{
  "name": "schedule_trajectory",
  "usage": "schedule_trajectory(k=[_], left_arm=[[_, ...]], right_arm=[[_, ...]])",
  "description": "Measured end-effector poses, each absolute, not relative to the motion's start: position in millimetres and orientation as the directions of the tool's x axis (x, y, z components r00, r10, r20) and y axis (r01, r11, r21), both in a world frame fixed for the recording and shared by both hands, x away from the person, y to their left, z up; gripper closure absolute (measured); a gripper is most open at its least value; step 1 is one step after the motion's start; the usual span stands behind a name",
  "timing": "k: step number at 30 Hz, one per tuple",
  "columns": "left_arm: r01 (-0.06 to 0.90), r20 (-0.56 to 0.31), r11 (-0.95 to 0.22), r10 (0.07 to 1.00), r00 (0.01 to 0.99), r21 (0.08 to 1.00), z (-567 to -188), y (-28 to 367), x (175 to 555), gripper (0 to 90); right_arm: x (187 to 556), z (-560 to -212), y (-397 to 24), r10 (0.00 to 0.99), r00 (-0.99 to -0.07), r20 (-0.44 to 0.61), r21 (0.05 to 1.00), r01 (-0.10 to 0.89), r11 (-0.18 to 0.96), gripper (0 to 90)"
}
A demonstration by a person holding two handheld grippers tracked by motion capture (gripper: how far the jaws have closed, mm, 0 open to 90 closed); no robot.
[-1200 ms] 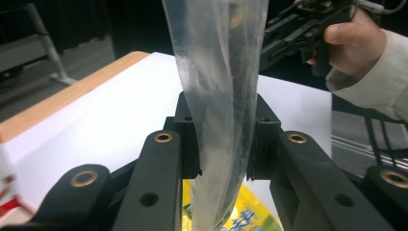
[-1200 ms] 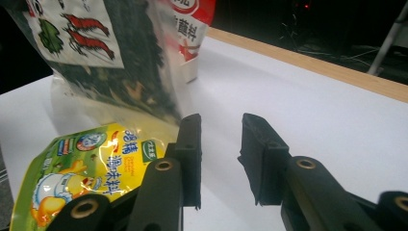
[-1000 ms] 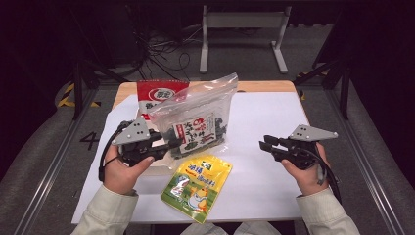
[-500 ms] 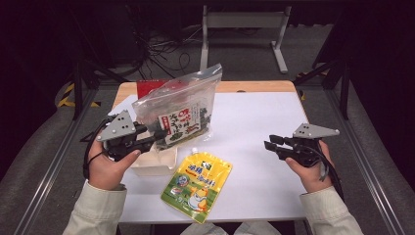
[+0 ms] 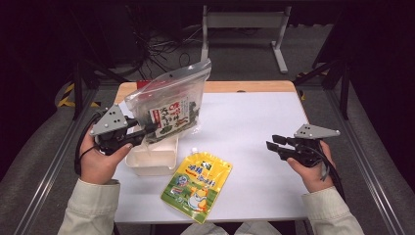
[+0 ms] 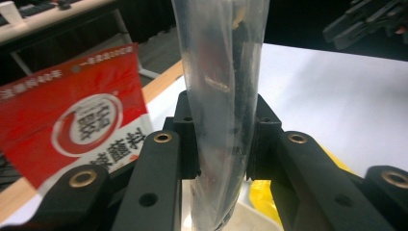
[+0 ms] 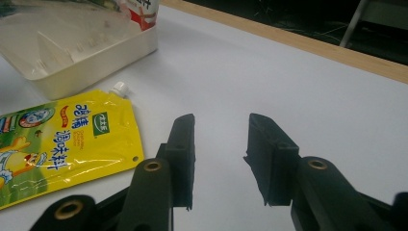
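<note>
- Left tool is clenched on a clear bag of dark dried food, holding it tilted in the air over the white tray.
- Behind the bag, a red packet stands near the far left edge of the table.
- Just right of the tray, a yellow pouch lies flat.
- Right tool hovers low over bare table, well apart from the pouch; its jaws have just been opening, nothing between them.

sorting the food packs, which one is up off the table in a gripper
The clear zip bag of dark seaweed, clamped in the left gripper. The yellow spouted pouch lies flat on the table.
</note>
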State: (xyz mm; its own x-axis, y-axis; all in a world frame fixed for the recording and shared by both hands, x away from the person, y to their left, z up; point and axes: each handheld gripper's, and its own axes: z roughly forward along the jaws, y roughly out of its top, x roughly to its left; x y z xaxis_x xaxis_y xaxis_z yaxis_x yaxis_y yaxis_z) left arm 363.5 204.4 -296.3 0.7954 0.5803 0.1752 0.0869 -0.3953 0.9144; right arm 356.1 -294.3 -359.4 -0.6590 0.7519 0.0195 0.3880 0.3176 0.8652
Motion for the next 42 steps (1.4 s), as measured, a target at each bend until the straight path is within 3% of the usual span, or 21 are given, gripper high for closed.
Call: schedule_trajectory(k=[18, 42], left_arm=[[0.144, 0.214, -0.455, 0.646, 0.733, 0.879, -309.1, 221.0, 386.0, 71.8], [0.273, 0.098, -0.419, 0.677, 0.729, 0.866, -348.0, 237.6, 408.4, 71.8]], right_arm=[[353.1, -362.6, -302.7, 0.765, -0.643, 0.034, 0.865, 0.402, 0.300, 60.7], [354.7, -365.0, -298.3, 0.756, -0.654, 0.039, 0.864, 0.403, 0.304, 58.4]])
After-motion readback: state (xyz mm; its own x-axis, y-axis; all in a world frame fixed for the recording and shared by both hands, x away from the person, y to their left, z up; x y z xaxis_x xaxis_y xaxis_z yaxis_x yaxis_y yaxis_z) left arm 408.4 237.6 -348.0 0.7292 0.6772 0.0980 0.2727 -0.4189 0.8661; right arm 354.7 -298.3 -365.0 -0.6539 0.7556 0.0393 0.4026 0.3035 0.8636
